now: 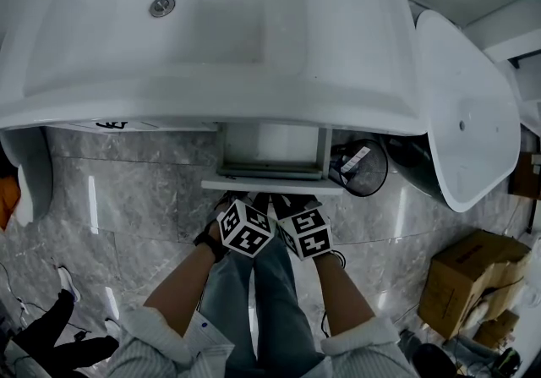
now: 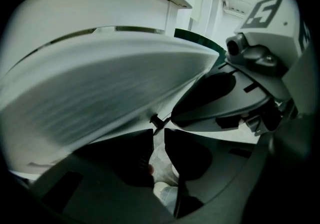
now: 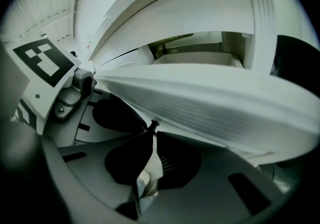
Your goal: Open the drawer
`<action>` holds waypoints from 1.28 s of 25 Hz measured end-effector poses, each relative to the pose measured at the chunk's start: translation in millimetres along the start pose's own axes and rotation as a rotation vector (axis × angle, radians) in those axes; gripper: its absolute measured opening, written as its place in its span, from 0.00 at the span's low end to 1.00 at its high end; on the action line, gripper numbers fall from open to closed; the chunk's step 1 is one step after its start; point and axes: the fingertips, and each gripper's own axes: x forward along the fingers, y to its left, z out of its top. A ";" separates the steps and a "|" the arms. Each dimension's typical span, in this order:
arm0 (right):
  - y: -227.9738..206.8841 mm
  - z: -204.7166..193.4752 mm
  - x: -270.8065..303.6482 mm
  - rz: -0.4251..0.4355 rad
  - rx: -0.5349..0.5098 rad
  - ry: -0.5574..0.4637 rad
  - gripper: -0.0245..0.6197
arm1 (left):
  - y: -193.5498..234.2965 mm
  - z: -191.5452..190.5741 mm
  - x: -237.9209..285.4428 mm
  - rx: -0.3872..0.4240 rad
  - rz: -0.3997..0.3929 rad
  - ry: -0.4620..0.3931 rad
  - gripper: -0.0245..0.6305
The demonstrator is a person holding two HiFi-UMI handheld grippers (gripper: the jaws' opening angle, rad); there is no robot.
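A white drawer (image 1: pixel 270 146) under the washbasin (image 1: pixel 211 30) stands pulled out partway, and its front panel (image 1: pixel 270 186) faces me. My left gripper (image 1: pixel 240 199) and right gripper (image 1: pixel 296 199) sit side by side at the panel's lower edge, their marker cubes touching. In the left gripper view the drawer front (image 2: pixel 100 87) sweeps across just above the left gripper (image 2: pixel 159 128), whose jaws are shut with nothing between them. The right gripper (image 3: pixel 152 129) is likewise shut, with its tips against the underside of the drawer front (image 3: pixel 210 102).
A black wire bin (image 1: pixel 359 167) stands right of the drawer. A white ceramic fixture (image 1: pixel 465 114) lies further right, with a cardboard box (image 1: pixel 469 283) on the marble floor. Another white fixture (image 1: pixel 30 173) is at the left. My legs fill the floor below the grippers.
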 end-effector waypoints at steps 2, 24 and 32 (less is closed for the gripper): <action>-2.8 0.4 -1.7 -0.011 0.009 -0.003 0.09 | -0.1 -1.0 -0.8 -0.012 -0.005 0.003 0.15; 38.0 29.3 -52.8 0.011 -0.016 0.019 0.07 | -20.6 10.1 -69.4 0.032 -0.090 0.024 0.15; 37.4 45.0 -76.4 0.008 -0.018 0.015 0.07 | -33.3 29.9 -90.1 0.016 -0.120 0.017 0.15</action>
